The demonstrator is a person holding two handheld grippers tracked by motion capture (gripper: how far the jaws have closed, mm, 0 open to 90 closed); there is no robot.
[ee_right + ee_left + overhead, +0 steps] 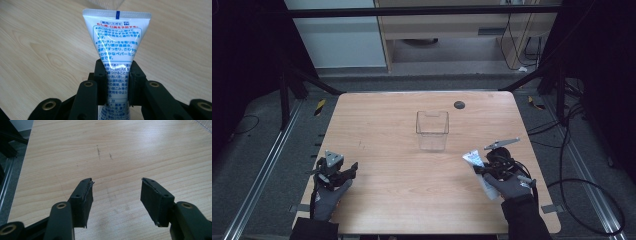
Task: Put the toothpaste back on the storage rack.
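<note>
**Tube gripped at the right edge**

Right gripper has its fingers clenched on a white tube, crimped end pointing away, near the surface's right edge. Left gripper sits by the near left corner, fingers spread wide over bare wood. A clear box stands mid-surface, towards the far edge.

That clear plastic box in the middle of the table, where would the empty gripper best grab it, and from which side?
Probably by one thin wall at the rim of the clear box, coming straight down from above. It stands upright and open-topped, so one jaw can go inside and one outside. The left gripper is open and holds nothing.
</note>
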